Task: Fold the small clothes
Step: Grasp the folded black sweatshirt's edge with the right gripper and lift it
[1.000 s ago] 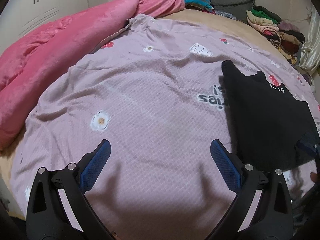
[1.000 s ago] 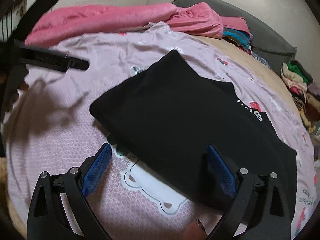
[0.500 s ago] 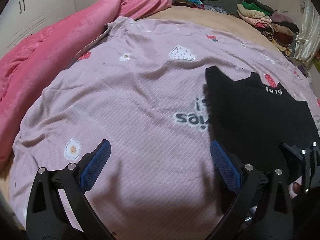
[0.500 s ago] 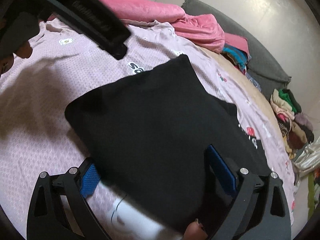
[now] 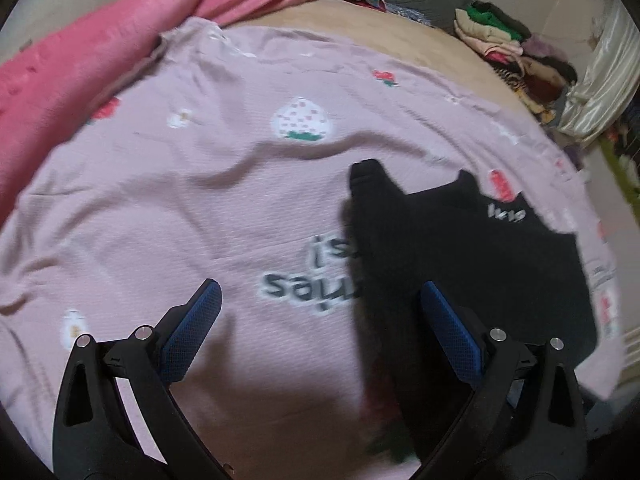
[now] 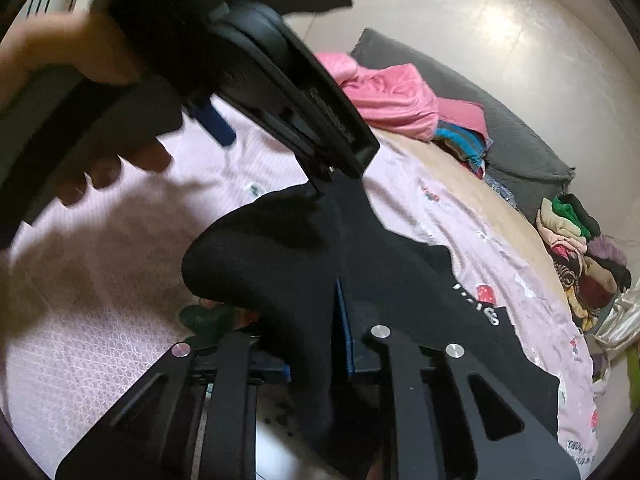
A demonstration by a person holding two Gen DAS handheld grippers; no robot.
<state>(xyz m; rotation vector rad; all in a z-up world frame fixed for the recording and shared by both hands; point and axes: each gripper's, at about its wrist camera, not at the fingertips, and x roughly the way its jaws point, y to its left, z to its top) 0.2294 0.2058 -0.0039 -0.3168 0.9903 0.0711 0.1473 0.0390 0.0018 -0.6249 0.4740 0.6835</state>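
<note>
1. A black garment (image 5: 472,256) was laid on a pink sheet (image 5: 200,208) on a bed
2. The left gripper (image 5: 320,320) was held spread wide, grasping nothing, over the garment's edge
3. The right gripper (image 6: 320,340) was clamped on the garment's near edge

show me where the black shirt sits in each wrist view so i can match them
Left wrist: black shirt lies right of centre on the pink sheet.
Right wrist: it fills the centre and lower right.
Shared landmark: the folded clothes pile at far right.
</note>
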